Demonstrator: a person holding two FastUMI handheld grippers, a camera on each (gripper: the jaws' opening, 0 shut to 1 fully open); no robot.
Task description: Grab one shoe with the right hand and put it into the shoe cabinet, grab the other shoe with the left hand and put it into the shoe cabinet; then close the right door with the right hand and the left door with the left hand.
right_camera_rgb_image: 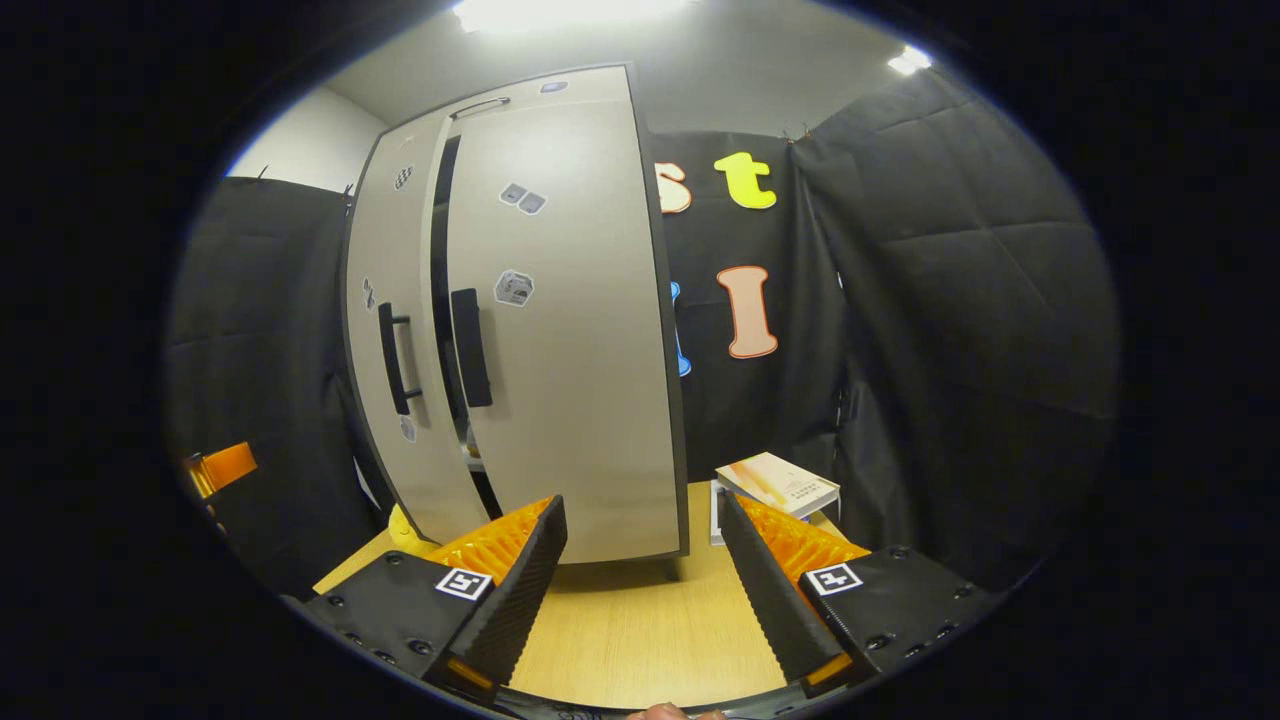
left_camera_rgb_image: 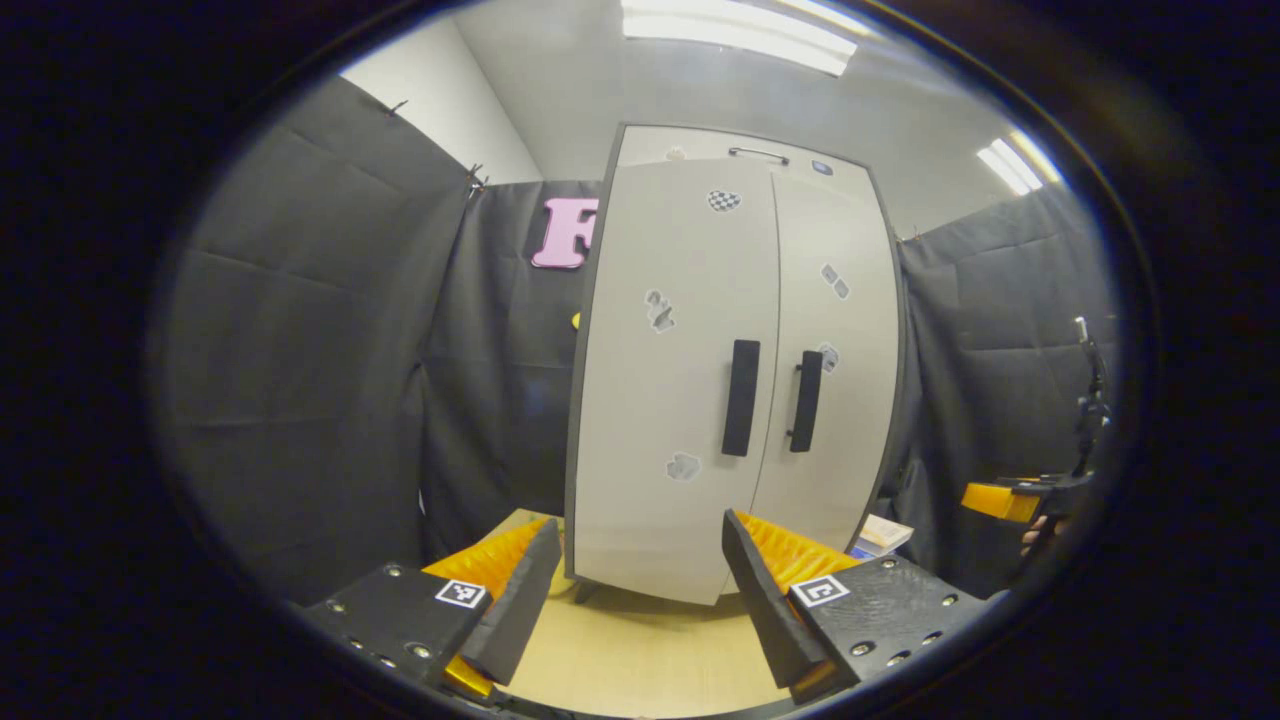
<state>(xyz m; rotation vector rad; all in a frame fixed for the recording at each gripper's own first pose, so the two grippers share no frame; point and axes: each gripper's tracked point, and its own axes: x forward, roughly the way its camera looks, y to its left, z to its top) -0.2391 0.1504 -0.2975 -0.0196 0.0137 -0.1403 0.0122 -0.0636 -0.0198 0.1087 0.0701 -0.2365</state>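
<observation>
The shoe cabinet [left_camera_rgb_image: 735,370] stands on the wooden tabletop [left_camera_rgb_image: 640,650]. In the left gripper view its doors look flush; the right gripper view reveals a dark gap between left door [right_camera_rgb_image: 395,350] and right door [right_camera_rgb_image: 560,330]. Books [right_camera_rgb_image: 775,485] lie beside the cabinet near the tabletop's far edge. The left gripper [left_camera_rgb_image: 640,585] and right gripper [right_camera_rgb_image: 645,580] are both released, holding nothing.

Pale grey shoe cabinet [left_camera_rgb_image: 680,400] with black handles [left_camera_rgb_image: 741,397], light wooden table [right_camera_rgb_image: 640,630].
</observation>
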